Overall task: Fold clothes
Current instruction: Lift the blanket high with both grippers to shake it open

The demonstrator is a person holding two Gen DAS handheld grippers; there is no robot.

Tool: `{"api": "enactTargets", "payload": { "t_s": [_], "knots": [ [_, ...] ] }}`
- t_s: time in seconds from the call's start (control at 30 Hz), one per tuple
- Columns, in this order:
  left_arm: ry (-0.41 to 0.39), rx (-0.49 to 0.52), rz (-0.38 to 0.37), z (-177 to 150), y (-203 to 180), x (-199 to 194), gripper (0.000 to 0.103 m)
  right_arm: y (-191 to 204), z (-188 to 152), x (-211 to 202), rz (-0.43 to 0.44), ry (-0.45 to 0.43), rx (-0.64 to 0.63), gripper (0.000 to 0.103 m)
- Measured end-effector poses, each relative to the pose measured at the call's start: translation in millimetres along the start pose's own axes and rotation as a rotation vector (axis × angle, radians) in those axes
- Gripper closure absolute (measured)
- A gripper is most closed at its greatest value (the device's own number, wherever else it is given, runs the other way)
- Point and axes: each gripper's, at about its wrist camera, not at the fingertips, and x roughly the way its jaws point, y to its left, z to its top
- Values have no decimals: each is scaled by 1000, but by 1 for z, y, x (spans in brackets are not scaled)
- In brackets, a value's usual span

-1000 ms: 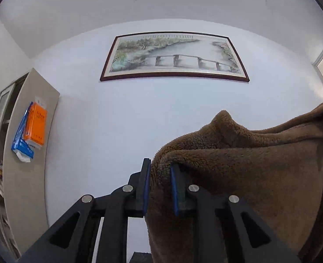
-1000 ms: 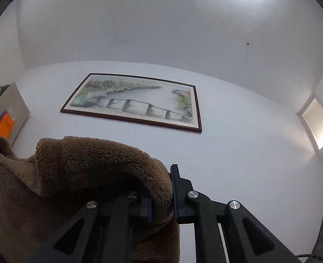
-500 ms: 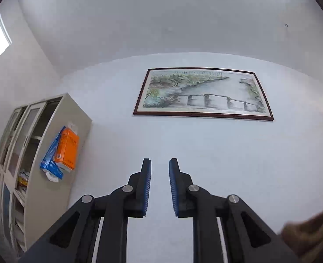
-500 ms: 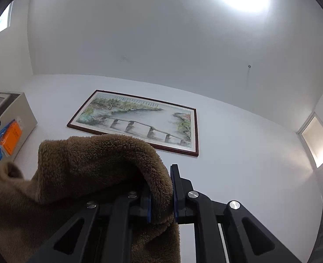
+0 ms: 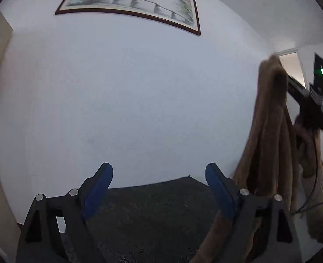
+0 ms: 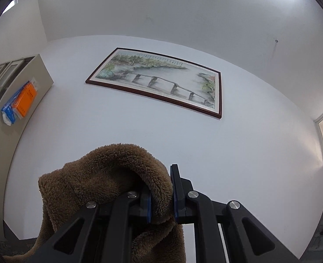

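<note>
Well, big brown fleece garment [image 5: 268, 135] hangs bunched from the right gripper [image 6: 161, 194], jaws clamped tight on one fold, above the dark mat [image 5: 152, 210]. Left gripper [image 5: 159, 188] low, jaws opening wide w/ nothing between. Risk, imo: one pinch carries all that weight, so fleece could slip out & drop in a heap.

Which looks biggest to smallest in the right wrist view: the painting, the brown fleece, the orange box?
1. Brown fleece, though its nearness to the camera inflates it.
2. Painting, close in apparent size, so the top two are unsure.
3. Orange box, clearly smallest.
</note>
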Motion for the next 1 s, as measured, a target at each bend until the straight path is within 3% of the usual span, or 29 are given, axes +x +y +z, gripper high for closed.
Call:
{"api": "enactTargets", "payload": {
  "t_s": [0.1,0.27,0.37,0.47,0.53,0.73,0.83,0.87,0.9,1.0],
  "knots": [
    [74,-24,-82,-41,-5,1,13,10,0,6,1,15,-24,89],
    [202,-164,-230,-81,-8,5,9,27,-1,22,5,44,-55,89],
    [256,-179,-232,-95,-10,7,8,32,0,29,11,46,-44,89],
    [363,-213,-274,-108,-6,25,9,36,5,35,14,40,-38,89],
    [381,-226,-282,-114,-9,32,12,38,9,39,15,32,-39,89],
    [399,-257,-260,-120,-9,49,34,47,13,44,23,22,-55,89],
    [397,-235,-257,-111,-13,49,53,52,10,44,22,20,-66,89],
    [396,-224,-257,-108,-15,50,64,53,9,44,21,21,-67,89],
    [393,-218,-245,-105,-13,53,78,52,8,44,19,23,-65,89],
    [355,-231,-129,-93,2,46,90,48,4,43,7,30,-62,89]
  ]
}}
